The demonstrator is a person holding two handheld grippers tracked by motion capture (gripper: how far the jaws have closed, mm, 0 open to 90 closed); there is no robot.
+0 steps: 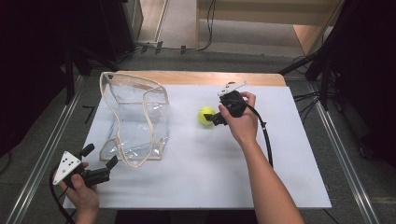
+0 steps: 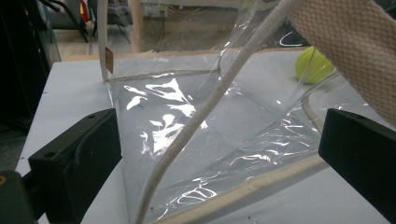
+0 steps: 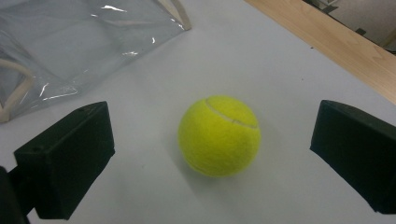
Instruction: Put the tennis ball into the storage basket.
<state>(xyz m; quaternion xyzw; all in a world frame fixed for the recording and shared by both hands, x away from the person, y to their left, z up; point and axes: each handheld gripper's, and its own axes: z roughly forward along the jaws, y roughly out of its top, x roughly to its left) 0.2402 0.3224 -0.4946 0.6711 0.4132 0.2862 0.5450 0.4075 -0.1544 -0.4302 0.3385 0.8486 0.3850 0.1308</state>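
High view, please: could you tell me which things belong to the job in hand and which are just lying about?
In the job:
tennis ball, between the open right gripper jaws
clear bag, with the open left gripper at its trim

Lying about:
wooden board under the white sheet
floor cables

In the left gripper view, the clear bag (image 2: 196,121) runs off the top and right edges, and its wide strap (image 2: 355,51) is cut at the corner. The tennis ball (image 2: 314,64) shows partly, blurred behind plastic.
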